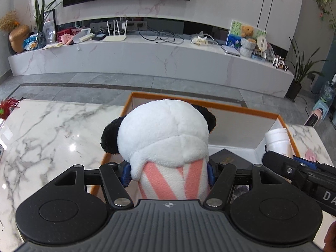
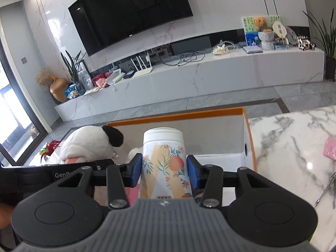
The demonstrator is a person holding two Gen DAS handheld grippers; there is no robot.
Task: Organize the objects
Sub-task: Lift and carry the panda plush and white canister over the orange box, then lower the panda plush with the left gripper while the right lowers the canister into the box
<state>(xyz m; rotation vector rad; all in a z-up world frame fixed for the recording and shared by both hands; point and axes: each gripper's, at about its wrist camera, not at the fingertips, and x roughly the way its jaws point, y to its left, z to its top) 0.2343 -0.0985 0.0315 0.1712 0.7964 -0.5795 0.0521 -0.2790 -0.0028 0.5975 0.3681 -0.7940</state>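
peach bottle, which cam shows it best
The right wrist view: the peach bottle stands centred and upright between the right gripper's blue pads, label readable. The left wrist view shows only its white cap at the right edge.

Home living room: wall-mounted television (image 2: 130, 10) above a marble media console (image 1: 147, 58), houseplants (image 1: 41, 14), and a teddy bear (image 1: 247, 31).
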